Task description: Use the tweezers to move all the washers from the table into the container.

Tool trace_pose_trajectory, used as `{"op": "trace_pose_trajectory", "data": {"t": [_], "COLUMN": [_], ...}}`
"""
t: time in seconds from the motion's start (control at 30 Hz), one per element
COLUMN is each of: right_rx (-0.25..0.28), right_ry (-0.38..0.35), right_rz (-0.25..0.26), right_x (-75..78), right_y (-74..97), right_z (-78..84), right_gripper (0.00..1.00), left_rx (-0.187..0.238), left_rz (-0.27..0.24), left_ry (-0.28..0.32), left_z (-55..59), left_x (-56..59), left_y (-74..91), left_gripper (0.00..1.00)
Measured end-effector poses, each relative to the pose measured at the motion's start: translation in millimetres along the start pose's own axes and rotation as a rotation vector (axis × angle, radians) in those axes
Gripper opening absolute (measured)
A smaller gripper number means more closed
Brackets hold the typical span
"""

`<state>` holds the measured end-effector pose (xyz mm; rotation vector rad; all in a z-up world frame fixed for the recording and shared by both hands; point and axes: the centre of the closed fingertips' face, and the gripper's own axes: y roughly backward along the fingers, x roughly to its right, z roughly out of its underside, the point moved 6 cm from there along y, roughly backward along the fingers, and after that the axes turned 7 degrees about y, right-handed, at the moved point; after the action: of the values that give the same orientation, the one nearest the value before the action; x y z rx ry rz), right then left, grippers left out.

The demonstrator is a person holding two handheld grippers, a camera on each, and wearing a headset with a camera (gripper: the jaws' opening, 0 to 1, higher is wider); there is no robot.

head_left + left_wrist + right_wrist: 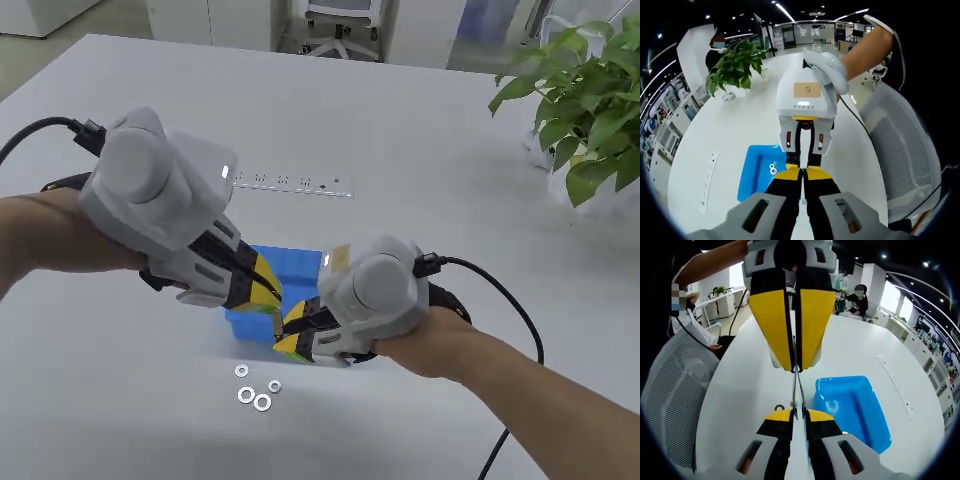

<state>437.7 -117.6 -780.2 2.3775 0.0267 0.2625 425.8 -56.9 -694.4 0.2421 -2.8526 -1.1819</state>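
The left gripper (802, 173) and the right gripper (795, 415) are facing each other tip to tip over a wide white table (420, 130). Both pairs of jaws are clenching the thin metal tweezers (796, 390), which are spanning the short gap between them. The blue container (295, 268) is sitting on the table just beyond the grippers, with two washers (773, 169) lying inside it. Four more are lying loose on the bare tabletop on the person's side, close together. A socket strip (290, 185) is lying flat on the surface farther off, and a leafy plant (590, 110) is standing at the table's edge. A grey mesh chair (675, 390) is standing beside the table, and ceiling lights (785, 12) are glowing across an open office.
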Motion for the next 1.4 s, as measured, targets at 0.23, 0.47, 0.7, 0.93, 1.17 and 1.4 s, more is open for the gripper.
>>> {"op": "trace_pose_trajectory", "data": {"t": [0.23, 0.47, 0.7, 0.93, 1.17, 1.4], "right_rx": [0.002, -0.001, -0.008, -0.006, -0.006, -0.002], "right_ry": [-0.004, -0.006, -0.002, -0.014, -0.031, -0.046], "right_rz": [-0.023, -0.05, -0.079, -0.089, -0.099, -0.1], "right_x": [-11.5, -22.2, -32.1, -36.0, -41.1, -41.6], "right_y": [-7.0, -15.2, -23.7, -27.8, -32.6, -35.0], "right_z": [2.2, 5.4, 8.3, 10.3, 15.4, 18.3], "right_gripper": [0.12, 0.12, 0.12, 0.13, 0.13, 0.13], "left_rx": [-0.005, -0.011, -0.022, -0.029, -0.035, -0.04], "left_rz": [0.009, 0.018, 0.027, 0.034, 0.044, 0.052], "left_ry": [0.015, 0.037, 0.053, 0.066, 0.075, 0.079], "left_z": [9.2, 19.0, 27.7, 32.5, 37.1, 39.4], "left_x": [10.6, 19.3, 27.1, 29.6, 32.2, 31.3], "left_y": [-2.9, -5.7, -9.7, -11.5, -17.2, -20.4], "left_gripper": [0.05, 0.05, 0.05, 0.05, 0.05, 0.05]}}
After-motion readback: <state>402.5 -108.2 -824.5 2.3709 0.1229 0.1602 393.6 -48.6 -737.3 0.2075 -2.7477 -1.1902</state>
